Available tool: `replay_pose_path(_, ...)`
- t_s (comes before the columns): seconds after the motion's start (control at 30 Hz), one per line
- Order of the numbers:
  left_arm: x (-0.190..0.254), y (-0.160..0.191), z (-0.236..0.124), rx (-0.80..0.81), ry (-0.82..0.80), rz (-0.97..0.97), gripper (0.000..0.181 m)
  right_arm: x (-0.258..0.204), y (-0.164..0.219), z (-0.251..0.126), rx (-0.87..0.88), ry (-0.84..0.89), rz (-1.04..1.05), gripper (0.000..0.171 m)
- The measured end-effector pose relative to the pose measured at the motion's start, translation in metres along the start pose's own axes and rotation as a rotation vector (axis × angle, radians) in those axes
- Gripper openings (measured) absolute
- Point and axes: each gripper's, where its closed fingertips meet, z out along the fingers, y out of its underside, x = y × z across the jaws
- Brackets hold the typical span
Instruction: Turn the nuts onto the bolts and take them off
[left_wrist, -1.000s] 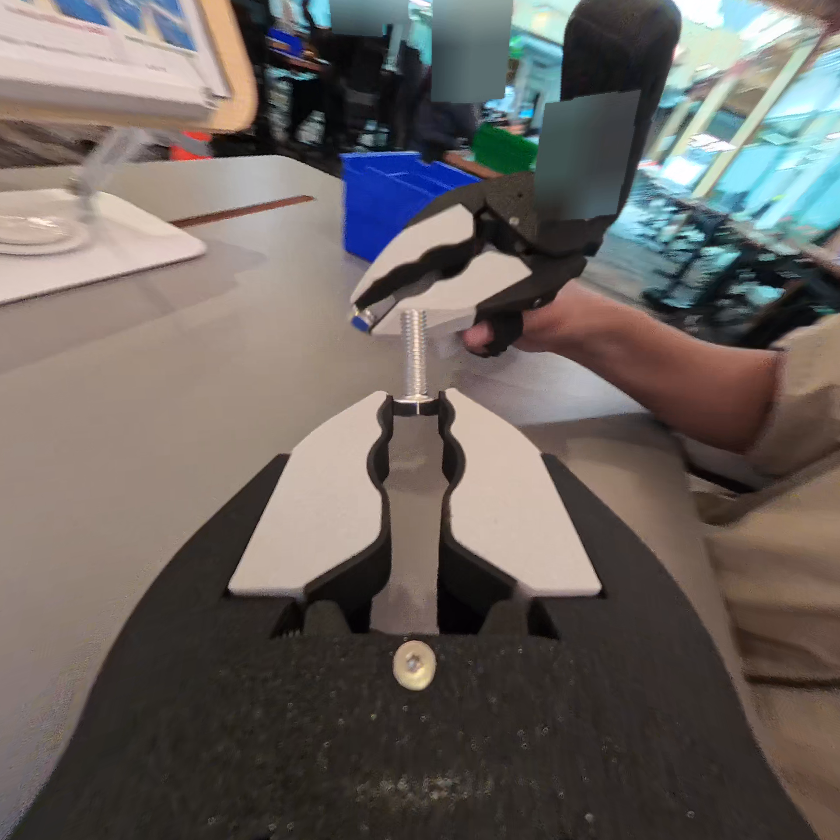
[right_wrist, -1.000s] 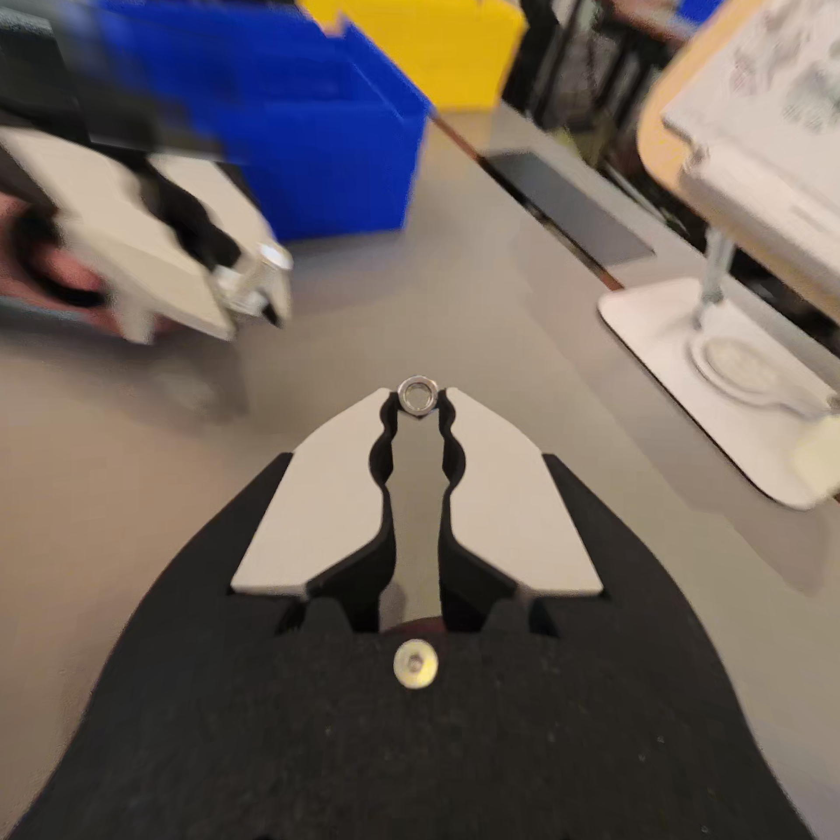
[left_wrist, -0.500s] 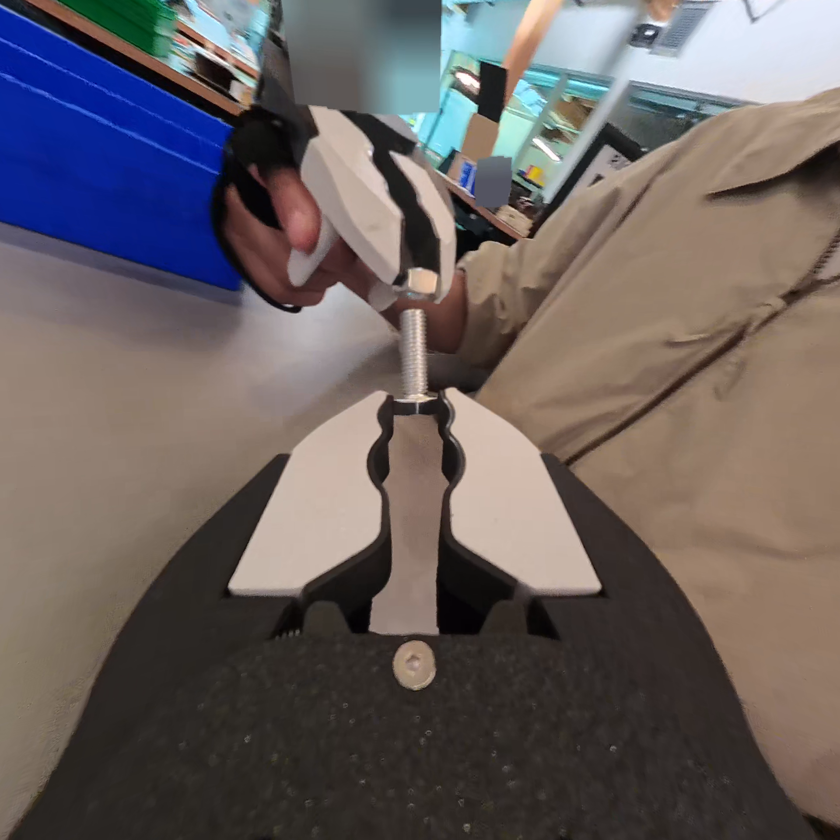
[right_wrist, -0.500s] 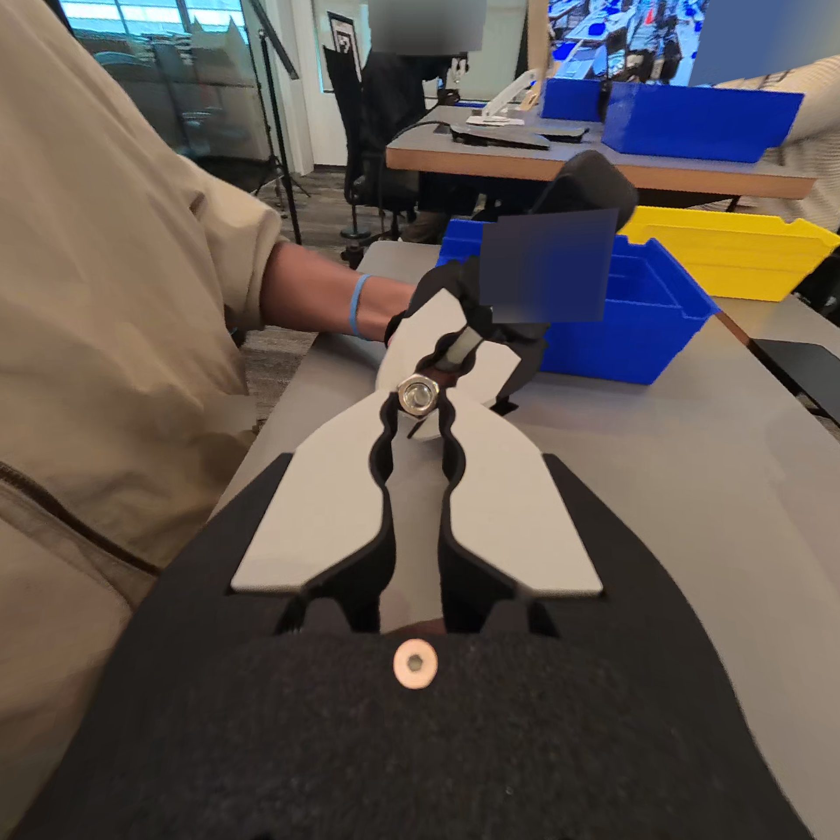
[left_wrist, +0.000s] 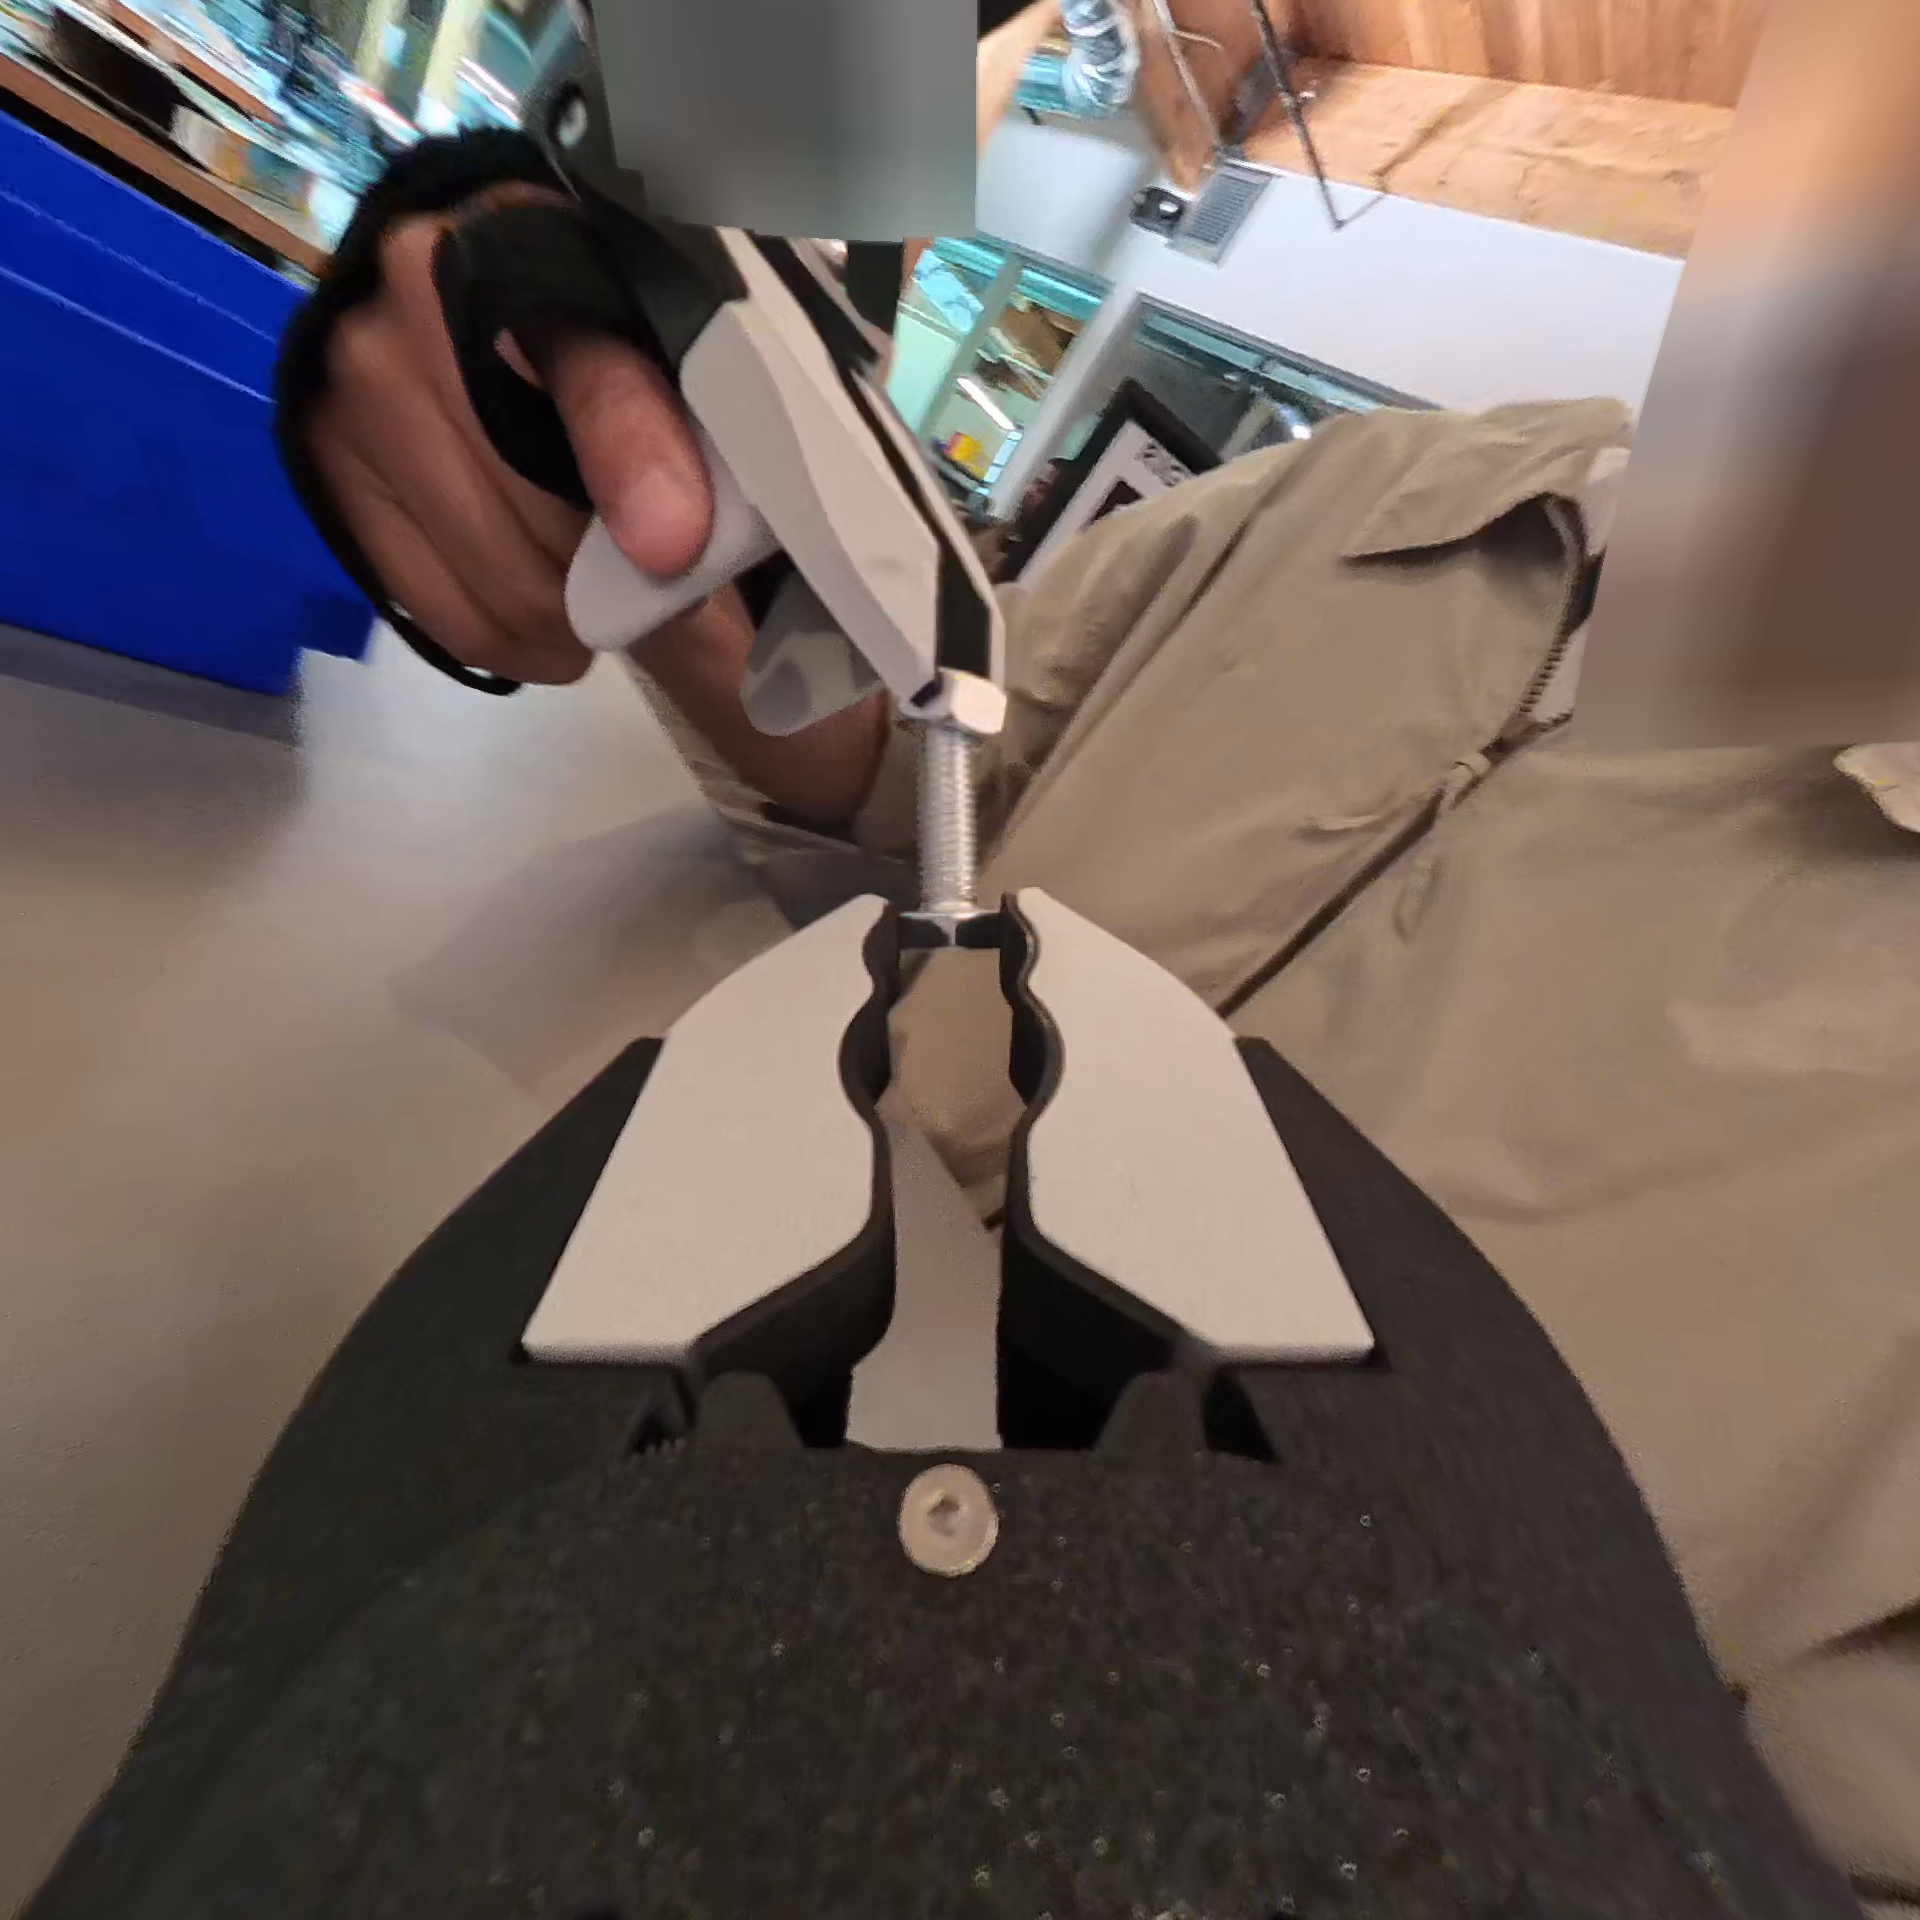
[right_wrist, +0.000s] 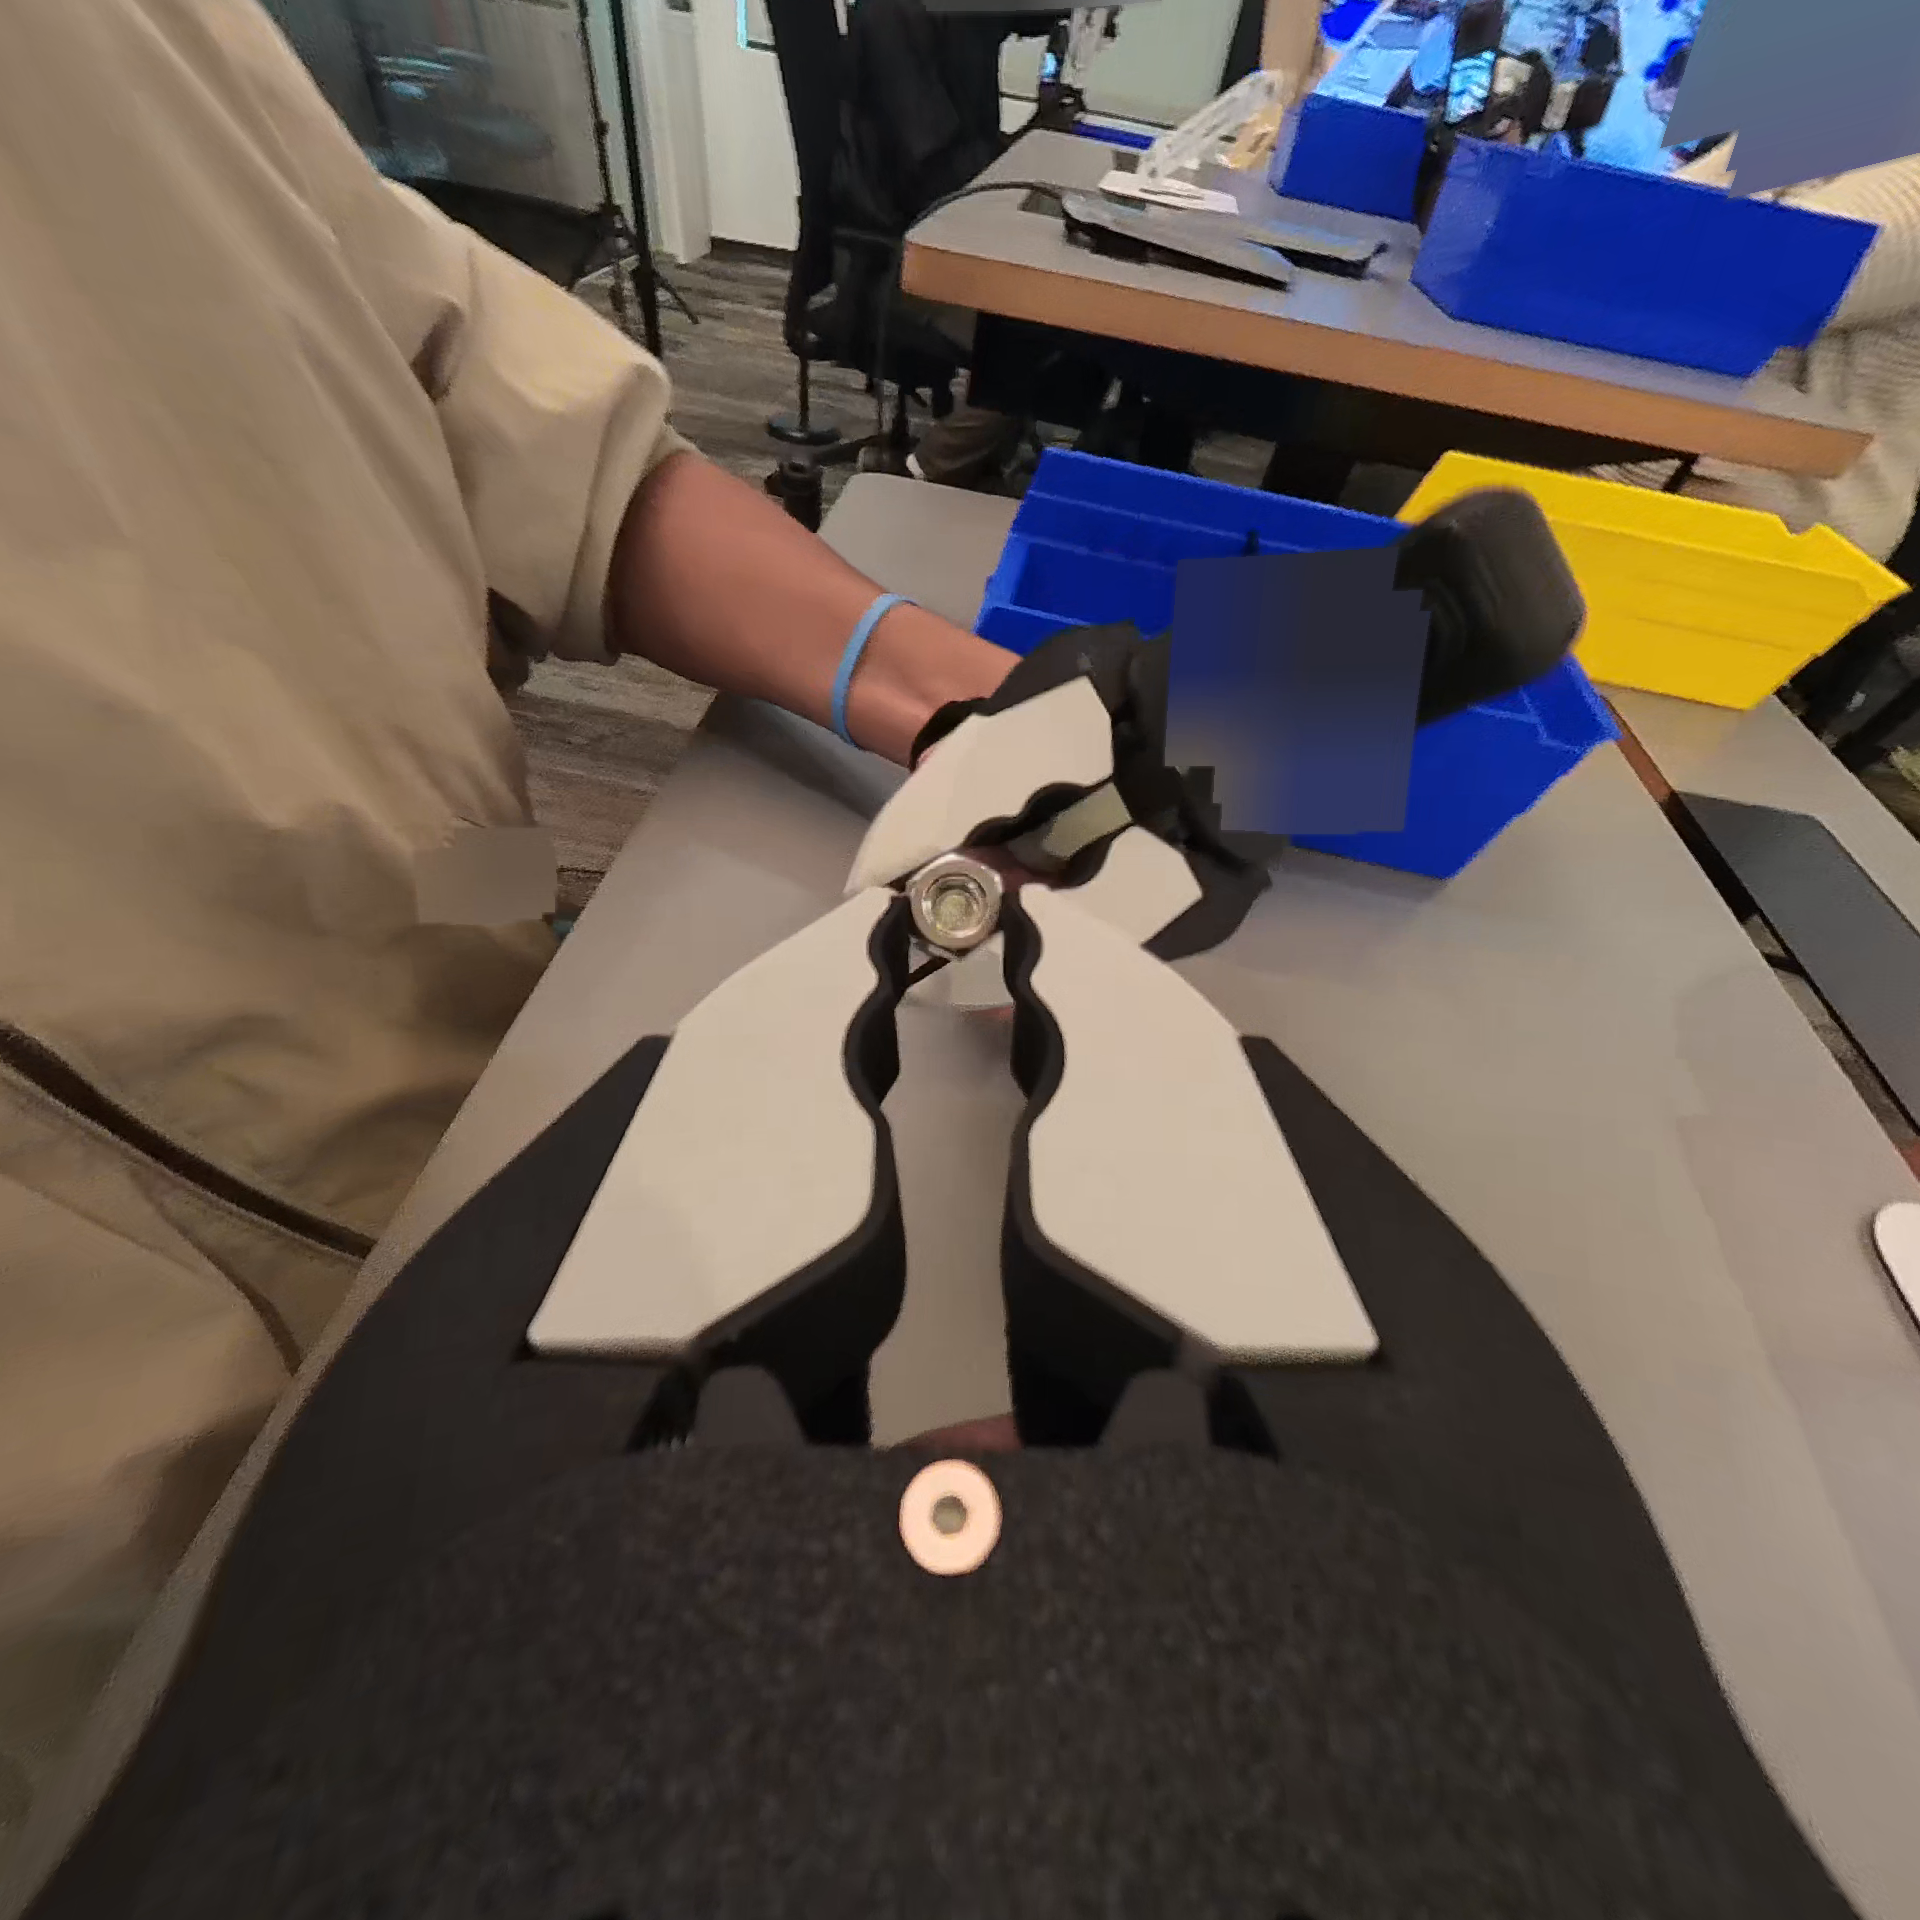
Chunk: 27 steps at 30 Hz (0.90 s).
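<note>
My left gripper (left_wrist: 951, 928) is shut on the head of a silver bolt (left_wrist: 951, 821), whose threaded shaft points away from the camera. My right gripper (right_wrist: 954, 914) is shut on a silver hex nut (right_wrist: 954, 902). In the left wrist view the right gripper (left_wrist: 951, 707) comes in from the upper left and holds the nut (left_wrist: 966, 709) at the far tip of the bolt. In the right wrist view the bolt's end shows inside the nut's hole, and the left gripper (right_wrist: 1013, 831) lies just behind it. Both are held above the grey table (right_wrist: 1455, 1039).
A blue bin (right_wrist: 1455, 790) and a yellow bin (right_wrist: 1683, 592) stand at the table's far end; the blue bin also shows in the left wrist view (left_wrist: 135, 468). The person's beige jacket (left_wrist: 1455, 831) and bare forearm (right_wrist: 748, 613) are close by. A second table (right_wrist: 1351, 343) with blue bins stands behind. My two grippers' fingertips are within a few centimetres of each other.
Both grippers swung round toward the person and came together. The nut, apart from the bolt a second ago, now sits on the bolt's tip. The right gripper has tilted more steeply.
</note>
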Motion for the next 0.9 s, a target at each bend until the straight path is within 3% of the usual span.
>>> replay_pose_path(0.3, -0.036, -0.014, -0.019, 0.038, -0.354, 0.169, 0.018, 0.033, 0.02, -0.008, 0.009, 0.083, 0.172, 0.018)
replay_pose_path(0.9, -0.052, -0.017, -0.04, 0.06, -0.624, 0.33, 0.018, 0.052, 0.028, 0.0, 0.147, 0.154, 0.33, 0.018)
